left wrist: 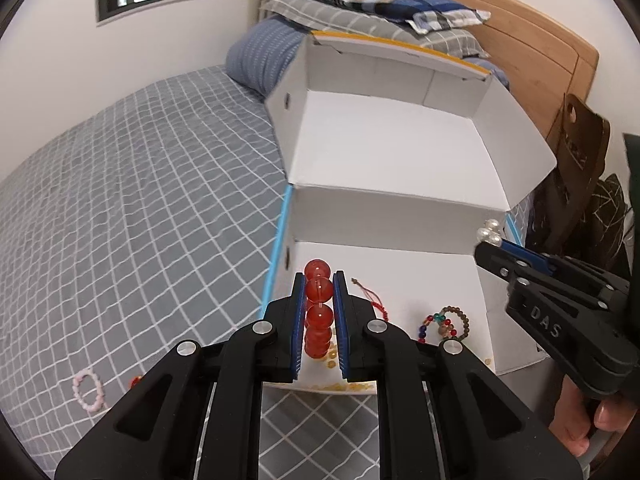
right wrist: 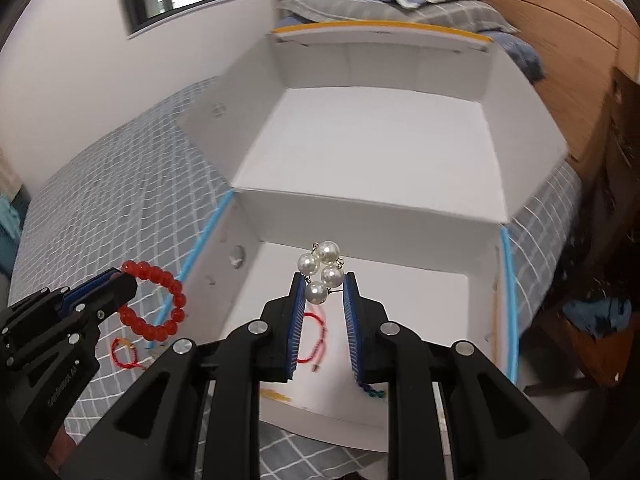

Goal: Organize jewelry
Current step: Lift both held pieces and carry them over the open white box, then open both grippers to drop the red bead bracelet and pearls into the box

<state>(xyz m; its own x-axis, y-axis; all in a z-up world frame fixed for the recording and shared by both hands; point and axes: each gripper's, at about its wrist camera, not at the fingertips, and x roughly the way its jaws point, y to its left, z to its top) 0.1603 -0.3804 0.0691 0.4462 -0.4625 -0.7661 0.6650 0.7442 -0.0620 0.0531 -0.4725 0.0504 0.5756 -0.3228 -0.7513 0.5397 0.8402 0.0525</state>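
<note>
In the left wrist view my left gripper [left wrist: 319,276] is shut on a red bead bracelet [left wrist: 319,294], held edge-on over the near left corner of an open white box [left wrist: 400,268]. The right wrist view shows that bracelet [right wrist: 156,304] as a ring at the left gripper's [right wrist: 122,280] tip, above the bed beside the box [right wrist: 420,292]. My right gripper [right wrist: 324,278] is shut on a short pearl strand [right wrist: 322,266] above the box floor. The pearl strand [left wrist: 490,230] and right gripper [left wrist: 486,246] also appear at the box's right wall.
Inside the box lie a red string bracelet [left wrist: 372,300], a multicoloured bead bracelet [left wrist: 444,322] and small yellow beads [left wrist: 332,356]. On the grey checked bedcover [left wrist: 140,220] lie a pink bracelet [left wrist: 86,390] and another red string bracelet [right wrist: 124,354]. The lid [left wrist: 380,140] stands open; pillows [left wrist: 360,4] lie behind.
</note>
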